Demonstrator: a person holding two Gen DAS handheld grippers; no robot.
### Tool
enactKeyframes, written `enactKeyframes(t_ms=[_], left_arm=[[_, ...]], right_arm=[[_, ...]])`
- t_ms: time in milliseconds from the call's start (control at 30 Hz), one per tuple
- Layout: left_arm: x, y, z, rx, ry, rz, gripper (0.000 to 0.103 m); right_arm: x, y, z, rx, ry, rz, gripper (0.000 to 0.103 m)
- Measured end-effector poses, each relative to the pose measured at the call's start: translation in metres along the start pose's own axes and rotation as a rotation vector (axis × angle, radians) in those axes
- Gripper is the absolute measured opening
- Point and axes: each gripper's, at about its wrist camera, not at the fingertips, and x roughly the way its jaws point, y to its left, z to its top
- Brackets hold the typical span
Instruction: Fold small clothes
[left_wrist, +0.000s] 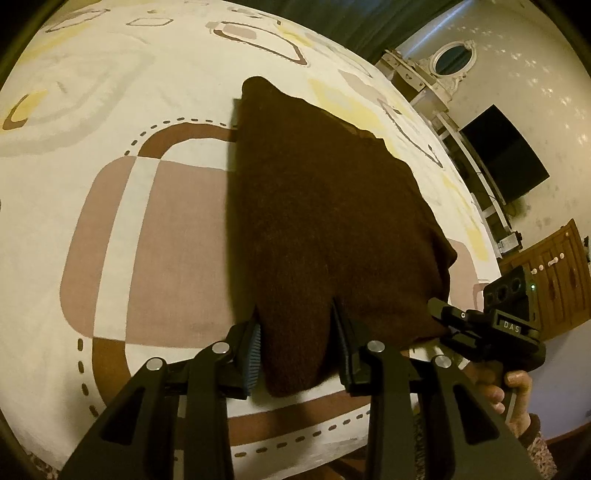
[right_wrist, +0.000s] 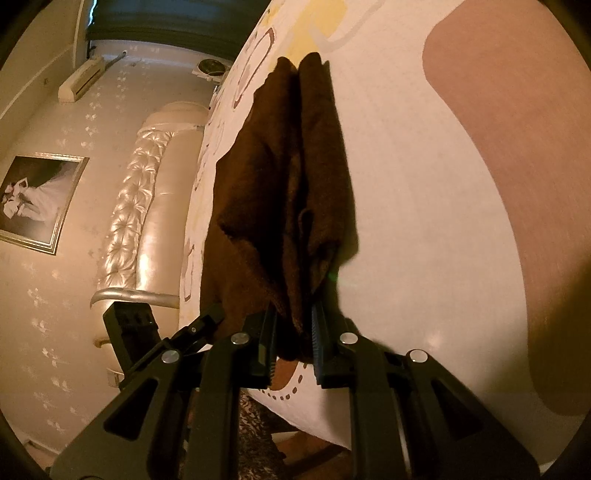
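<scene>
Both grippers, left (left_wrist: 297, 347) & right (right_wrist: 293, 341), pinch near edge of dark brown fuzzy knit garment (left_wrist: 325, 206) stretching ahead over patterned cream bedspread (left_wrist: 147, 92); uneven pull prob skews fold.

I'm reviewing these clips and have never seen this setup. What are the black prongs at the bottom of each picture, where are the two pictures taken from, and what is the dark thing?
No robot here: a person holds a hand-held gripper in each hand, each with a camera looking forward along its two fingers. The black prongs are those fingers. One picture is from the left gripper, the other from the right gripper. The right gripper also shows in the left view, with the person's hand on its handle.

The dark thing is a brown cloth, a small knitted garment or towel. It lies on a bed covered by a cream bedspread with brown and yellow shapes. Each gripper's jaws are closed on the cloth's near edge, one at each corner.
</scene>
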Motion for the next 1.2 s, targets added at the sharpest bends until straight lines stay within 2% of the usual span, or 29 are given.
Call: enactKeyframes(t_ms=[200, 267, 333, 367, 400, 433, 500, 733, 900, 1033, 1133, 1167, 1200], left_arm=[[-0.003, 0.000, -0.001, 0.001, -0.003, -0.021, 0.031], [-0.003, 0.002, -0.001, 0.010, -0.017, -0.022, 0.035], [-0.006, 0.007, 0.001, 0.000, -0.029, -0.051, 0.040], [-0.010, 0.011, 0.003, -0.006, -0.041, -0.065, 0.046], [-0.014, 0.016, 0.006, -0.006, -0.059, -0.072, 0.051], [-0.017, 0.018, 0.008, -0.005, -0.075, -0.071, 0.059], [-0.019, 0.027, 0.020, -0.012, -0.107, -0.072, 0.061], [0.012, 0.030, 0.037, -0.032, -0.054, -0.058, 0.062], [0.016, 0.025, 0.038, -0.030, -0.058, -0.057, 0.065], [0.018, 0.023, 0.039, -0.014, -0.055, -0.054, 0.065], [0.019, 0.022, 0.039, -0.012, -0.054, -0.051, 0.066], [0.018, 0.021, 0.036, -0.012, -0.055, -0.048, 0.066], [0.018, 0.021, 0.036, -0.012, -0.056, -0.045, 0.067]], right_arm=[[-0.004, 0.004, -0.002, -0.018, 0.000, -0.021, 0.014], [-0.004, 0.000, 0.000, -0.004, 0.007, -0.001, 0.016], [-0.007, -0.001, 0.001, 0.018, 0.017, 0.018, 0.028], [-0.011, -0.001, 0.003, 0.014, 0.015, 0.021, 0.033], [-0.016, 0.000, 0.006, 0.007, 0.004, 0.025, 0.045], [-0.020, 0.001, 0.010, 0.003, -0.015, 0.032, 0.054], [-0.024, 0.000, 0.018, 0.006, -0.038, 0.046, 0.059], [-0.002, 0.000, 0.048, 0.061, -0.060, 0.095, 0.066], [0.010, 0.009, 0.056, 0.041, -0.049, 0.057, 0.066], [0.002, -0.001, 0.061, 0.076, -0.069, 0.074, 0.066], [0.010, 0.007, 0.059, 0.028, -0.026, 0.045, 0.065], [0.013, 0.011, 0.058, 0.007, -0.017, 0.023, 0.062], [0.016, 0.015, 0.059, -0.011, -0.015, -0.009, 0.045]])
